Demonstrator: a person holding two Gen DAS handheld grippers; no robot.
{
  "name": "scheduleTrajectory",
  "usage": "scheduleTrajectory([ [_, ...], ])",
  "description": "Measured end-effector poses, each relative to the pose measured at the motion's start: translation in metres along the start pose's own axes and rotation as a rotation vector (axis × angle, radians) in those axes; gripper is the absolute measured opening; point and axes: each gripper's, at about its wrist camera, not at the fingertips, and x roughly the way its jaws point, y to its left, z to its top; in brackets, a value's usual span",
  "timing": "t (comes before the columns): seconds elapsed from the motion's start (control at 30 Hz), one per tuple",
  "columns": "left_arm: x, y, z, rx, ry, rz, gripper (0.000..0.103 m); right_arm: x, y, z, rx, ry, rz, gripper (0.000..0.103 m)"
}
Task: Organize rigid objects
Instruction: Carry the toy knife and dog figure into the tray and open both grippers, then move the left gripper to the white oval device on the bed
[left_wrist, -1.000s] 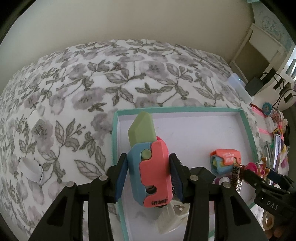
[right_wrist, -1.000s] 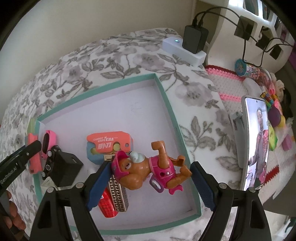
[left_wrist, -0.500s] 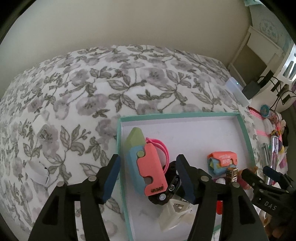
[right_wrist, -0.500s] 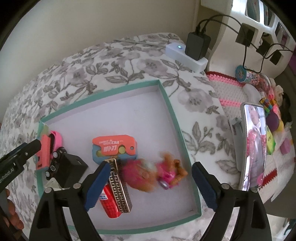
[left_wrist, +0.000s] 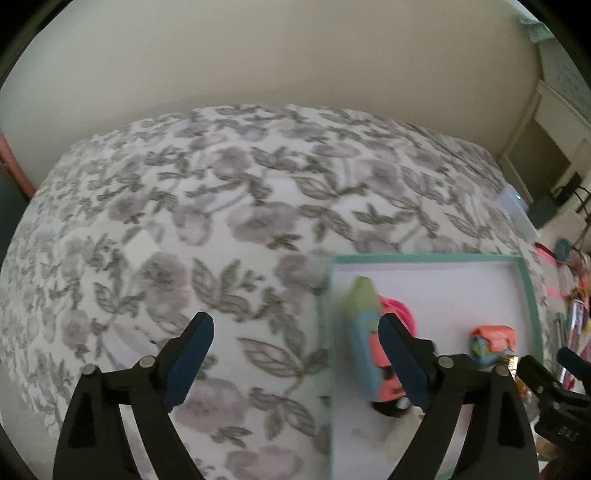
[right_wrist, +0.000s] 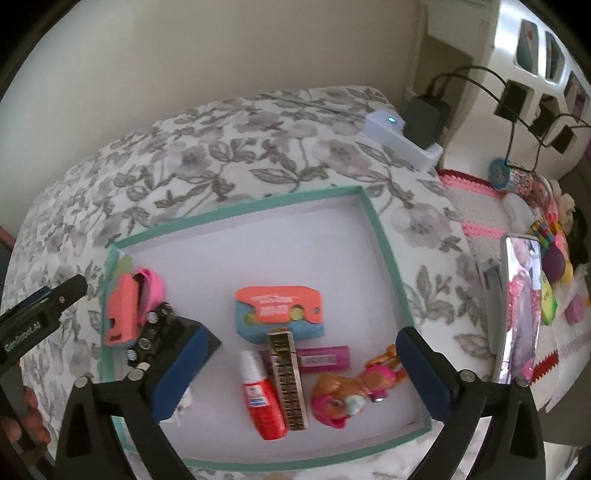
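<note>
A: Jaws, left gripper: spreading wider, nothing between the blue pads. A second ago they clasped the coral-and-blue folding toy; now released, it lies just inside the tray's near-left wall, partly behind the right-hand pad, green tip pointing away.

B: Jaws, right gripper: also widening, pads clear of everything. The pup figure they bracketed a second ago now lies loose on the tray floor between them, close to the right pad.

A: Shapes and finishes?

B: Folding toy: hard glossy plastic, blocky, faceted point. Pup figure: moulded plastic, tan body, pink outfit. Left of it, a red-and-white bottle, a narrow gold-and-black patterned bar, and a magenta flat stick. Beyond the pads, a second, squatter coral-and-blue toy.

A: Container?

B: Tray: shallow, rectangular, white floor, teal rim. Beneath it, floral cloth, grey blooms on white, soft. Outward of the right pad, an upright phone, glossy screen.
</note>
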Motion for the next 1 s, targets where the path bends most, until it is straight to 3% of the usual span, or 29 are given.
scheduleTrajectory([
  [0.67, 0.0, 0.117, 0.003, -0.167, -0.049, 0.122, 0.093, -0.002, 0.11, 0.008, -0.118, -0.038, 0.128, 0.103],
  [1.0, 0.007, 0.167, -0.002, -0.25, -0.042, 0.105, 0.093, 0.009, 0.172, 0.002, -0.21, -0.037, 0.18, 0.103],
])
